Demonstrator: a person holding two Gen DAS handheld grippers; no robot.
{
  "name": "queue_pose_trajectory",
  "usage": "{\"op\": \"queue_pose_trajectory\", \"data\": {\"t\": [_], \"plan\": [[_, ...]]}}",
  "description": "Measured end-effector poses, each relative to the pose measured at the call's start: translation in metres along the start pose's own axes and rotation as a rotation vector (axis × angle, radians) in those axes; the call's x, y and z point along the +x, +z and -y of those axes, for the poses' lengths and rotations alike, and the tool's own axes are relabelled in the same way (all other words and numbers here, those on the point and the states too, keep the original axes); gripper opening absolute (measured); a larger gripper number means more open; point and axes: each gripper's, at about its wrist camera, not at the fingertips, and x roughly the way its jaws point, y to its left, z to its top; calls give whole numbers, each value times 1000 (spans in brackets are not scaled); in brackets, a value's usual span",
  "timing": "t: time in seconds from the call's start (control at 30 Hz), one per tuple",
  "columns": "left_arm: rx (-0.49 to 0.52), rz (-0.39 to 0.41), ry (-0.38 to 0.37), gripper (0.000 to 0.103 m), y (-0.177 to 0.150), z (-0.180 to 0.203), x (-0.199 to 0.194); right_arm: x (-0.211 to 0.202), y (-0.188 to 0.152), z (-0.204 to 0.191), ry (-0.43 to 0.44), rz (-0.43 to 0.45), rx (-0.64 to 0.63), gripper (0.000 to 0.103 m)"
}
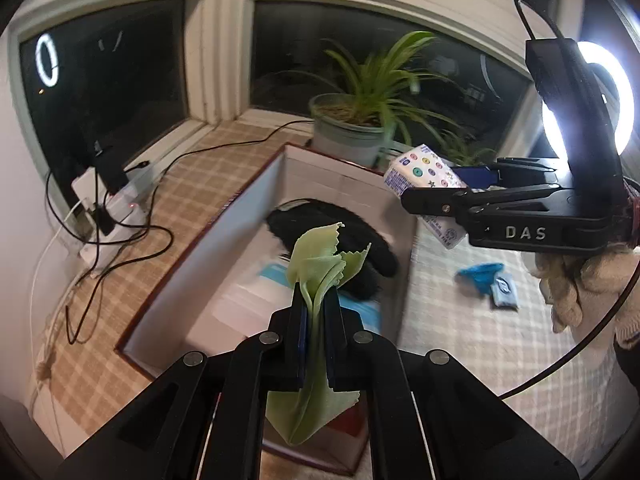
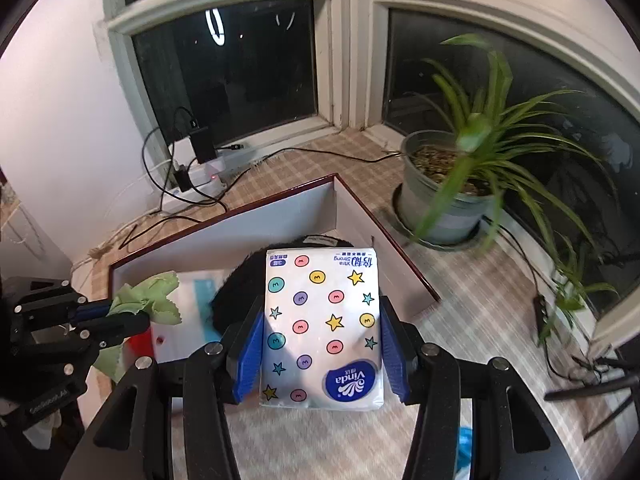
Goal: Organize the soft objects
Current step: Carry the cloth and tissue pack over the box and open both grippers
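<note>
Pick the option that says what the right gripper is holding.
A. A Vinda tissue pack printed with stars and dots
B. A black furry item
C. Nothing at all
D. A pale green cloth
A: the right gripper has its blue fingers clamped on both sides of the Vinda tissue pack.

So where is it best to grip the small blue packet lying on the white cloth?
Grip the small blue packet across its two long edges, coming straight from above. It lies flat on the cloth, and the crumpled blue piece crowds its left end.
</note>
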Motion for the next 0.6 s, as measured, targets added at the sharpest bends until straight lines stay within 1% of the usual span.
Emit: {"op": "queue_pose_trajectory", "data": {"t": [0.13, 0.2, 0.27, 0.33, 0.37, 0.43, 0.47, 0.5, 0.6], "plan": [[-39, -24, 11, 6, 5, -15, 17, 30, 14, 0, 19, -31, -1, 48], [-47, -32, 8, 6, 7, -18, 23, 43, 18, 1, 44, -49, 1, 48], [-44, -38, 12, 6, 9, -20, 28, 51, 20, 1, 41, -52, 3, 49], [-40, -39, 10, 14, 11, -20, 32, 57, 23, 3, 43, -53, 12, 50], [-33, -39, 10, 20, 13, -19, 33, 59, 24, 4, 48, -53, 19, 51], [-22, -37, 11, 34, 13, -18, 35, 60, 26, 6, 59, -43, 37, 62], [-22, -39, 10, 47, 14, -18, 35, 58, 27, 8, 61, -36, 42, 63], [-24, -39, 15, 56, 14, -18, 35, 56, 27, 8, 62, -29, 44, 65], [-38, -28, 21, 56, 13, -22, 32, 50, 29, 8, 66, -15, 44, 65]]}}
